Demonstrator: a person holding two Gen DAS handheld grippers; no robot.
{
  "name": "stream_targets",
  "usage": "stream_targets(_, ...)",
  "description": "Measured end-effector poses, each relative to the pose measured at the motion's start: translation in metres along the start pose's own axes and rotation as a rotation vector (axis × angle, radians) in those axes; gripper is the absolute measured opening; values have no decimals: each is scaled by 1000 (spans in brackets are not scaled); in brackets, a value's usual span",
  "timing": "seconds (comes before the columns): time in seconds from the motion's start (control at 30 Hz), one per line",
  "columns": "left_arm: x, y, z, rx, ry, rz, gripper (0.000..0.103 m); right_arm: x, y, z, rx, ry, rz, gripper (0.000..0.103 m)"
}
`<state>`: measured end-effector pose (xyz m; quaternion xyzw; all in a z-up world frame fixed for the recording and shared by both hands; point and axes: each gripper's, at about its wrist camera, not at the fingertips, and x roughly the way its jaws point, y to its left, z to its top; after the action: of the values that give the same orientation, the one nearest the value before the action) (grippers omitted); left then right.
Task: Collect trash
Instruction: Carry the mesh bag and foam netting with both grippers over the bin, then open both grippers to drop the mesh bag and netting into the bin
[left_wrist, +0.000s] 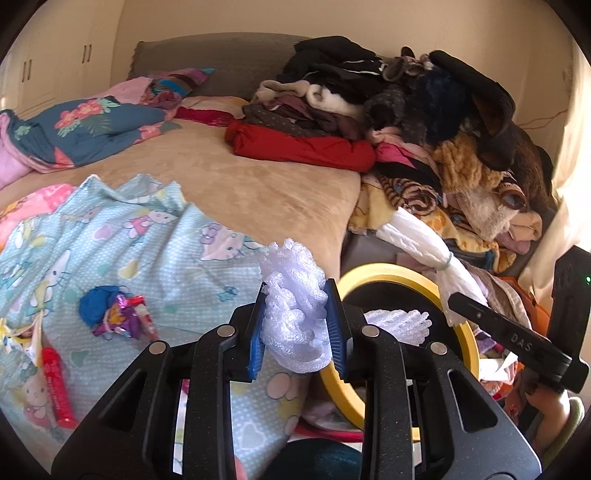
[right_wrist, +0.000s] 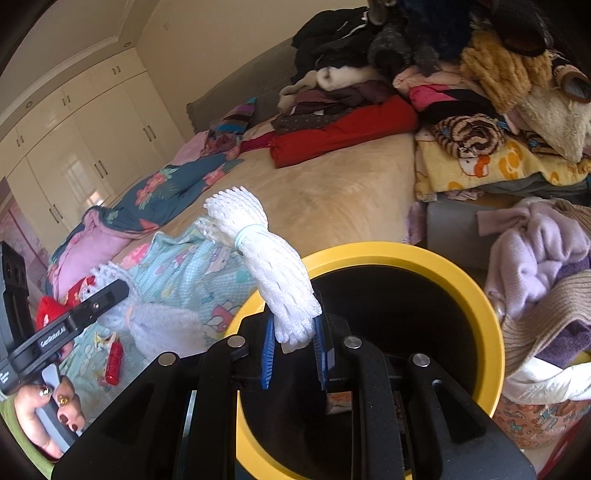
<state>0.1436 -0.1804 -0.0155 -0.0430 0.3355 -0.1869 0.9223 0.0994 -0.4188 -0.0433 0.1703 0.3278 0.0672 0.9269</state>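
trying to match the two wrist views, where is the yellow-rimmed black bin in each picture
Left wrist view: the yellow-rimmed black bin sits lower right of centre, mostly hidden behind the left tool and its crumpled white foam net.
Right wrist view: the bin fills the lower centre, its open mouth right behind the right tool.
Shared landmark: the folded red garment on the tan bed.

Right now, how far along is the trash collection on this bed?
Done: cannot tell; the yellow-rimmed bin looks dark inside. In hand: the left gripper is clamped on a crumpled foam net, the right gripper on a banded foam net, both near the bin. Left: candy wrappers and a red tube on the sheet.
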Motion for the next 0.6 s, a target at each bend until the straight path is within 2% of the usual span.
stream_targets(0.6,22,-52,-25,121,78,-91,22,-6,-51,-6,112,7,-66,18)
